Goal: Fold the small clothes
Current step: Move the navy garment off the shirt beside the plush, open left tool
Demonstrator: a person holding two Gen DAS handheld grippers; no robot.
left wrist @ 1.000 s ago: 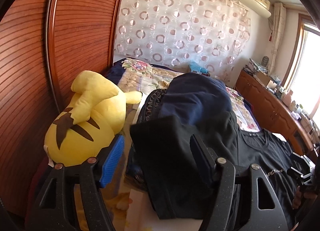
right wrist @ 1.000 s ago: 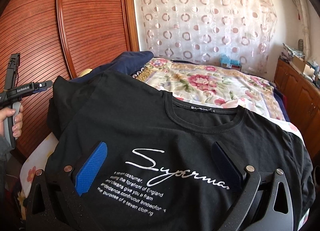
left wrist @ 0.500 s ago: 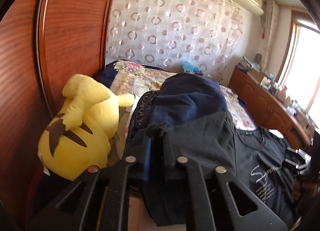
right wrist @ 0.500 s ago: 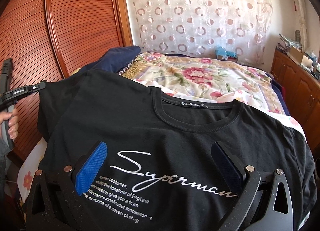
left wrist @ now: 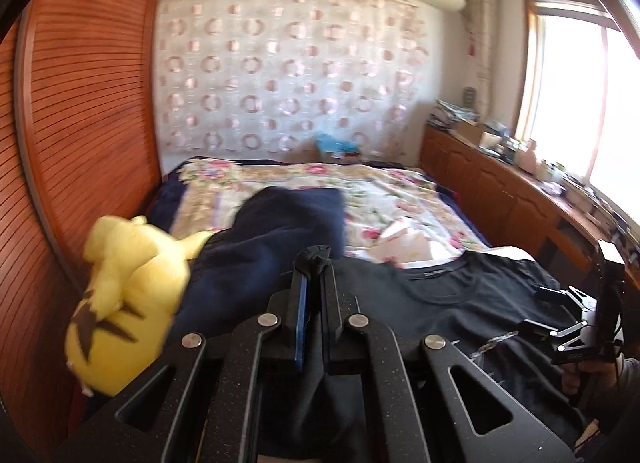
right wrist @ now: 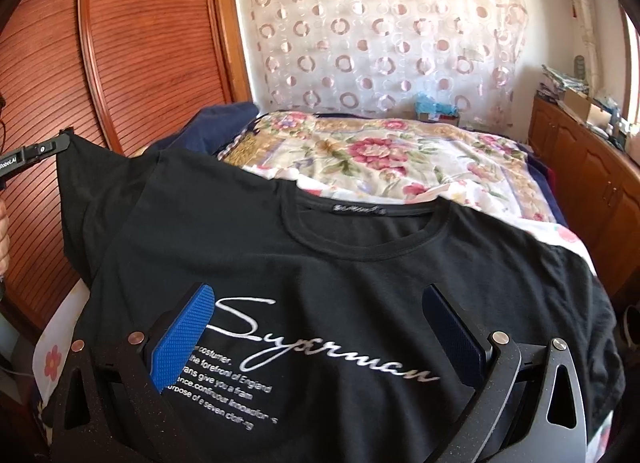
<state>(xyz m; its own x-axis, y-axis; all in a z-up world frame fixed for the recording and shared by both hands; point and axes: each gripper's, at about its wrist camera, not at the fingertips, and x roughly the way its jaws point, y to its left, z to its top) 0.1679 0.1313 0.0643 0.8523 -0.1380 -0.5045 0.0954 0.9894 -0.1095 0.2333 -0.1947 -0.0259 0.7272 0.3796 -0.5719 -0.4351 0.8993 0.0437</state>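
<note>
The black shirt point(right wrist: 340, 263) with white script lies face up on the flowered bed point(right wrist: 400, 159). The left gripper point(left wrist: 314, 263) pinches its left sleeve; the right gripper point(right wrist: 320, 327) is spread above the print. Wooden wardrobe point(right wrist: 140, 43) is at left.

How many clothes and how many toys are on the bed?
Black T-shirts: 1, its sleeve pinched in the left hand-held gripper
Navy clothes: 1
Yellow plush toys: 1
Total: 3 things. The right hand-held gripper is open and holds nothing.
</note>
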